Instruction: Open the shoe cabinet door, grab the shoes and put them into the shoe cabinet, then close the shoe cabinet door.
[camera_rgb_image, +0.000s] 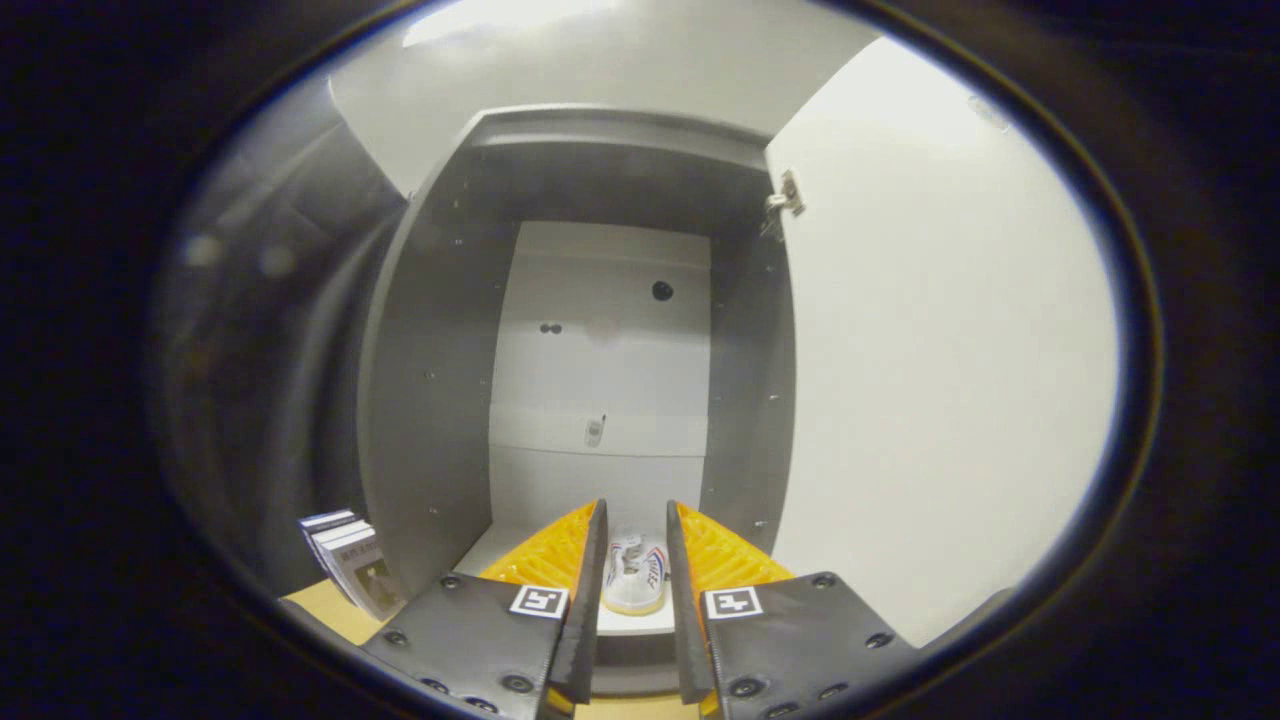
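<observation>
One shoe (634, 578), pale with coloured side stripes, sits on the floor of the shoe cabinet (430, 400), seen in the gap between the fingers and apart from both. Gripper (636, 545) released: fingers parted, holding nothing, pointed into the open compartment. Cabinet door (940, 380) swung wide on the right; some books (350, 560) stand outside the cabinet's left wall.
</observation>
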